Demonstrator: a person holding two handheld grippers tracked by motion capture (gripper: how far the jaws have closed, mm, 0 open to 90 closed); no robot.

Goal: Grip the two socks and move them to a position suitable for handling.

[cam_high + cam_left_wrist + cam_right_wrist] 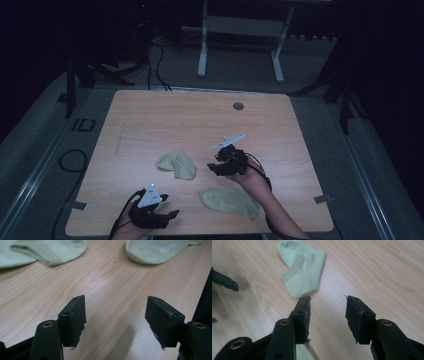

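Observation:
Two pale green socks lie on the wooden table (150, 115). The folded sock (176, 165) is near the middle, and the flat sock (231, 201) lies near the front edge. My left gripper (171, 214) hovers at the front left, open and empty (116, 305). Ahead of it are the folded sock (47, 250) and the flat sock (155, 250). My right gripper (214, 167) is between the two socks, open with nothing between its jaws (327, 302). It points at the folded sock (302, 270), and an edge of the flat sock (305, 352) peeks out below its jaws.
A round grommet (238, 106) sits in the table's far side. A white table frame (240, 30) and cables (159, 65) are on the floor behind. The tip of the left gripper (225, 281) is at the left edge of the right gripper view.

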